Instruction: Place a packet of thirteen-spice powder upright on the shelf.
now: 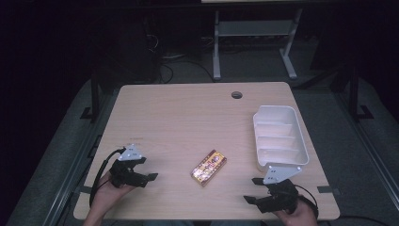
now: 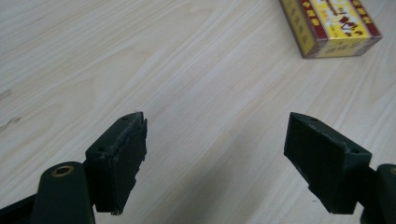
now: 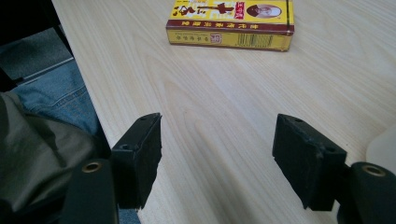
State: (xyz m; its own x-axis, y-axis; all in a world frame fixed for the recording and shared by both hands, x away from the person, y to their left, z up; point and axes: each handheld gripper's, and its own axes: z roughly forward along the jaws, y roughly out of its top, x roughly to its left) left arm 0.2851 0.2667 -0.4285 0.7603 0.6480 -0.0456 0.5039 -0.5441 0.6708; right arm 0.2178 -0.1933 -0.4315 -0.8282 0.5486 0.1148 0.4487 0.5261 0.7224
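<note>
The yellow box (image 1: 209, 167) looks light, stiff, glossy; best pinched across its long sides; both hand-held grippers, left (image 1: 149, 177) and right (image 1: 251, 190), gape wide, empty.

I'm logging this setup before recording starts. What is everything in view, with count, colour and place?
table: one, light wood, centre, with a round hole near its far edge
box: one, yellow and dark red, flat on the table between the two tongs
tray: one, white, divided into compartments, right side of the table
white frame: one, on the floor beyond the table
left tongs: one, black, near-left edge, open, hand-held
right tongs: one, black, near-right edge, open, hand-held
</note>
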